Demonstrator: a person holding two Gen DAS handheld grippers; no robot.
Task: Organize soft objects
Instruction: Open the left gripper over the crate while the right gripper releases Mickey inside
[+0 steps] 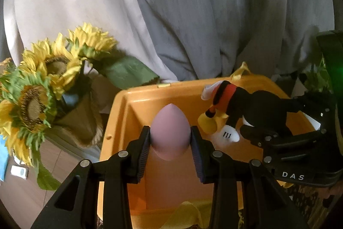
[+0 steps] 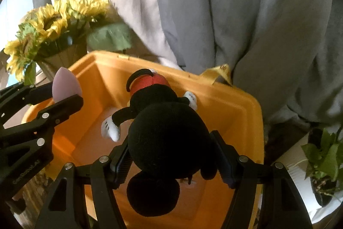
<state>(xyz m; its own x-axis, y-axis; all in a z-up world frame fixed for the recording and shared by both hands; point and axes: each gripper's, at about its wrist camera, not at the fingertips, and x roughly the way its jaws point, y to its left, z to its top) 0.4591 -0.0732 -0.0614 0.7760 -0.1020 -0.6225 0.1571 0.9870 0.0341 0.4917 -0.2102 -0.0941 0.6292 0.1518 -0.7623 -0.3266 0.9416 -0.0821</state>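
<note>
My left gripper (image 1: 170, 141) is shut on a pink egg-shaped sponge (image 1: 170, 130) and holds it above the open orange bin (image 1: 120, 113). The sponge also shows in the right wrist view (image 2: 65, 85), over the bin's left rim (image 2: 85, 63). My right gripper (image 2: 171, 158) is shut on the head of a black plush mouse (image 2: 169, 138) with red shorts and white gloves, hanging over the bin. In the left wrist view the plush (image 1: 253, 108) and the right gripper (image 1: 276, 121) are at the right, above the bin.
A bouquet of artificial sunflowers (image 1: 42, 78) stands left of the bin. Grey and white curtains (image 1: 193, 14) hang behind. A yellow strap (image 2: 220, 72) lies on the bin's far rim. A potted green plant (image 2: 325, 156) stands at the right.
</note>
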